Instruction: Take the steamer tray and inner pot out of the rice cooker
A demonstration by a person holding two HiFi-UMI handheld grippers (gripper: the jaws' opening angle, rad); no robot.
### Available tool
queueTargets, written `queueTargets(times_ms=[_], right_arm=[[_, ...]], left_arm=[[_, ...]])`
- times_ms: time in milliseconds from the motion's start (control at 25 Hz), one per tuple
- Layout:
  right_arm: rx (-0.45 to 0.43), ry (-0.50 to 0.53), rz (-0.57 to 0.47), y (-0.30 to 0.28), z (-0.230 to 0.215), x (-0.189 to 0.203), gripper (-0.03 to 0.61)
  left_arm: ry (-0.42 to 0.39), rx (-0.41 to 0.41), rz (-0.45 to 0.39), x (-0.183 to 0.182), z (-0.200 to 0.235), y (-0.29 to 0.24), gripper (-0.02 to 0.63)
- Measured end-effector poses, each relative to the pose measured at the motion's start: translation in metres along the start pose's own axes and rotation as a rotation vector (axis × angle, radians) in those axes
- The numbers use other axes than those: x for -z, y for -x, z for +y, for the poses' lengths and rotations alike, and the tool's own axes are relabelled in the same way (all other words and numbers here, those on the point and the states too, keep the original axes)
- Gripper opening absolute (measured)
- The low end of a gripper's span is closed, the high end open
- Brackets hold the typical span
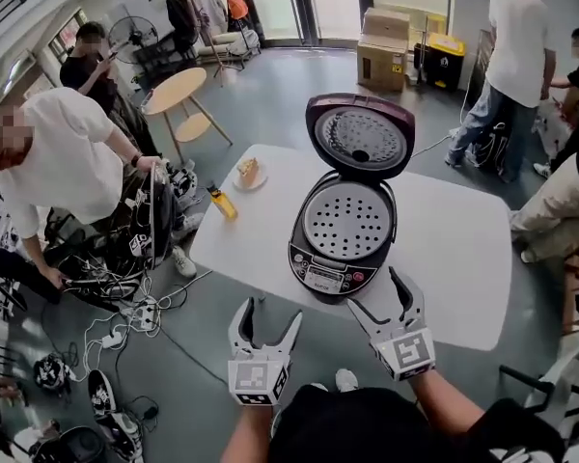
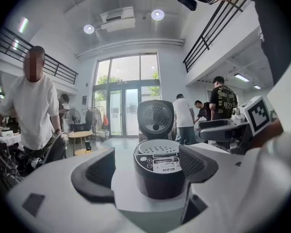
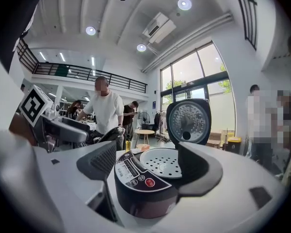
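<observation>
A dark rice cooker (image 1: 342, 255) stands on the white table (image 1: 463, 249) with its lid (image 1: 360, 135) swung up at the back. The perforated grey steamer tray (image 1: 347, 220) sits in its mouth and hides the inner pot. My left gripper (image 1: 268, 318) hovers open off the table's near edge, left of the cooker. Open too, my right gripper (image 1: 376, 295) is just at the cooker's front right. In the left gripper view the cooker (image 2: 159, 171) shows beyond the open gripper (image 2: 145, 171). The right gripper (image 3: 148, 166) frames the cooker (image 3: 143, 188) and tray (image 3: 162, 161) closely.
A yellow bottle (image 1: 222, 202) and a plate with food (image 1: 248, 174) lie at the table's far left. A person (image 1: 58, 162) bends over cables and gear (image 1: 125, 278) on the floor at left. More people stand at right; a round wooden table (image 1: 174, 92) is behind.
</observation>
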State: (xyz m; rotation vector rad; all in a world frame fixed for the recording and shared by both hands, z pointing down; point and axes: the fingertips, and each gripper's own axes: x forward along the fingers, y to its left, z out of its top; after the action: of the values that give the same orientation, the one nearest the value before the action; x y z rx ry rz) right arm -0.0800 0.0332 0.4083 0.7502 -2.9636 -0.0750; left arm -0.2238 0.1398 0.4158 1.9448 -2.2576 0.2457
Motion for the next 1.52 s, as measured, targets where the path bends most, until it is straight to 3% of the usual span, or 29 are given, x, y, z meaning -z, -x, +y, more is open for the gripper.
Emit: queueTargets(times_ms=[560, 1040, 1240, 1400, 1520], right_arm=[[0.150, 0.002, 0.047, -0.071, -0.054, 0.003, 0.377], [0.365, 0.012, 0.196, -0.113, -0.104, 0.029, 0.377], [0.427, 0.010, 0.295, -0.116, -0.120, 0.044, 0.377], [0.441, 0.005, 0.383, -0.129, -0.141, 0.057, 0.378], [0.418, -0.021, 0.440, -0.136, -0.154, 0.082, 0.439]], left_arm=[[-0.004, 0.124, -0.014, -0.027, 0.042, -0.113, 0.413], [-0.044, 0.395, 0.152, -0.011, 0.049, -0.224, 0.433], [-0.075, 0.469, 0.198, -0.005, 0.047, -0.256, 0.445], [-0.097, 0.513, 0.268, 0.013, 0.040, -0.281, 0.499], [-0.116, 0.531, 0.325, 0.027, 0.031, -0.294, 0.584]])
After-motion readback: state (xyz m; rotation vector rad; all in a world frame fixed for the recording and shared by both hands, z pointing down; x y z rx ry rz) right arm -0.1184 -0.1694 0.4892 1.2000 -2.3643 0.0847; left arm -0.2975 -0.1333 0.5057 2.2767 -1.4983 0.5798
